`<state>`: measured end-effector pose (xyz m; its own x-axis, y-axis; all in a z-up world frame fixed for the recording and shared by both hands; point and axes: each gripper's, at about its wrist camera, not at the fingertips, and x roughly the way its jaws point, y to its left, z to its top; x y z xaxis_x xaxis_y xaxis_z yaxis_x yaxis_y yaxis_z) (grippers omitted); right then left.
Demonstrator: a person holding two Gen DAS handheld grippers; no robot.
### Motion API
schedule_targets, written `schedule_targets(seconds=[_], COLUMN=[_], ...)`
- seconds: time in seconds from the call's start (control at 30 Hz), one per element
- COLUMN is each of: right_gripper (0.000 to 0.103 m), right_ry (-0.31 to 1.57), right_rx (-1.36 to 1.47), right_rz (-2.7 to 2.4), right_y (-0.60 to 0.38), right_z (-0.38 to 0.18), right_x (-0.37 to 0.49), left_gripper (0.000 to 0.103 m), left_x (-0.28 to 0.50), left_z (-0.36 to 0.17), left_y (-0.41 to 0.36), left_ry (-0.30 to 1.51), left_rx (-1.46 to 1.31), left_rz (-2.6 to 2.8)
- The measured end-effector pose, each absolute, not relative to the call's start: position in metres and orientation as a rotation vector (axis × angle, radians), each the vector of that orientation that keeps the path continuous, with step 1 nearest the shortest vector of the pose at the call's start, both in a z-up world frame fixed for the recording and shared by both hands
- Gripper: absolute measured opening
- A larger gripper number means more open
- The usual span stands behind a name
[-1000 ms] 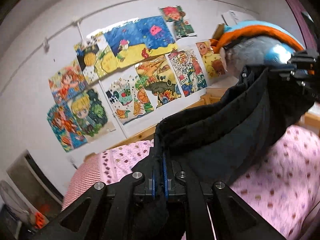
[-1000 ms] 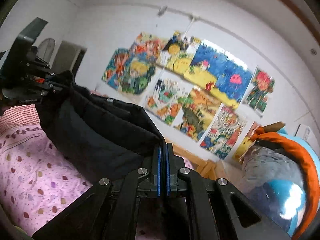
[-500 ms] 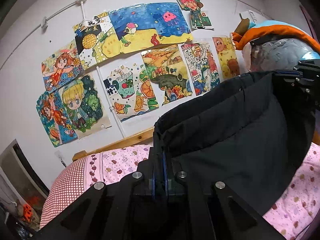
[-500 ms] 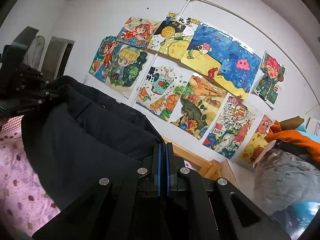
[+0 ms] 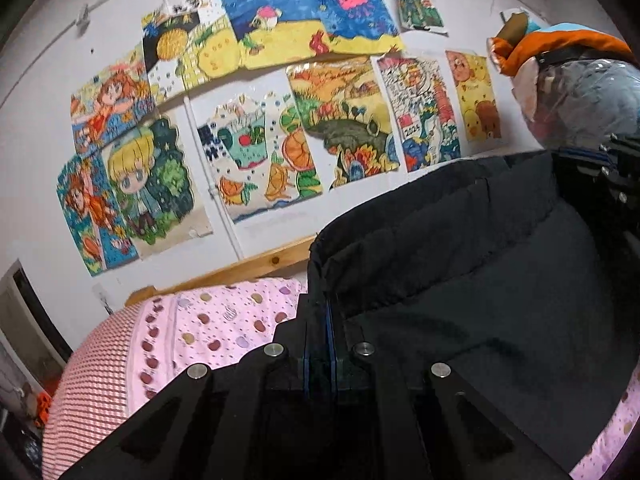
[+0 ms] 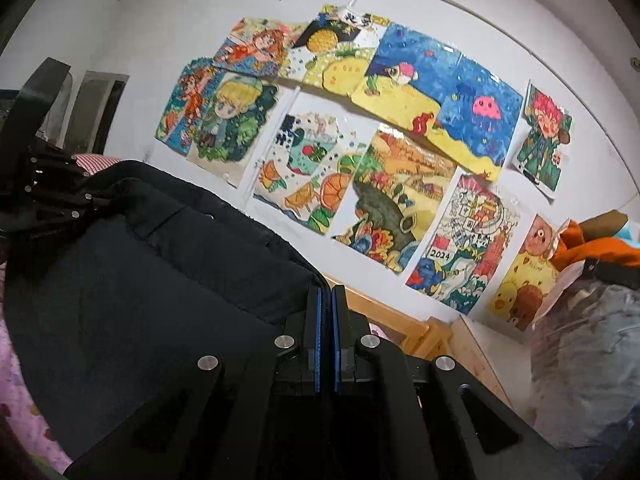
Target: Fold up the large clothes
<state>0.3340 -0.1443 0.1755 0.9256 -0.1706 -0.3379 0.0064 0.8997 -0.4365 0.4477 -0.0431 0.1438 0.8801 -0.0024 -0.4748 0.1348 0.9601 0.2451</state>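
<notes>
A large black padded garment (image 5: 460, 272) hangs stretched between my two grippers above a pink dotted bedsheet (image 5: 224, 320). My left gripper (image 5: 318, 304) is shut on one top corner of it; the cloth runs off to the right, where the other gripper (image 5: 612, 184) holds the far corner. In the right wrist view my right gripper (image 6: 326, 296) is shut on its corner of the black garment (image 6: 152, 280), and the left gripper (image 6: 48, 196) shows at the far left edge. The lower part of the garment is hidden behind the gripper bodies.
Colourful drawings (image 5: 280, 120) cover the white wall behind a wooden bed rail (image 5: 248, 268). A red-checked pillow (image 5: 96, 376) lies at the bed's left end. Bundled bedding in orange, blue and grey (image 6: 592, 304) is stacked at the right end.
Both grippers have moved toward the wall and sunk, carrying the garment; the drawings now look larger and closer. The garment stays stretched between them and both stay shut.
</notes>
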Motion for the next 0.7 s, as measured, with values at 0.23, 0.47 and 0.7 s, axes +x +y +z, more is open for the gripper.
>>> schedule_targets(seconds=[0.23, 0.47, 0.7], right_gripper=[0.004, 0.004, 0.004], right_ry=[0.424, 0.475, 0.515], right_rx=[-0.425, -0.393, -0.444], right_rz=[-0.11, -0.102, -0.067], right_y=[-0.159, -0.16, -0.146], right_z=[0.141, 0.103, 0.082], right_x=[0.374, 0.408, 0.415], left_gripper=[0.007, 0.011, 0.036], left_x=[0.482, 0.498, 0.488], left_z=[0.118, 0.094, 0.098], left_y=[-0.044, -0.04, -0.028], left_ry=[0.549, 0.591, 0.566], left_rx=[0.229, 0.221, 0.159], left_rz=[-0.056, -0.039, -0.064])
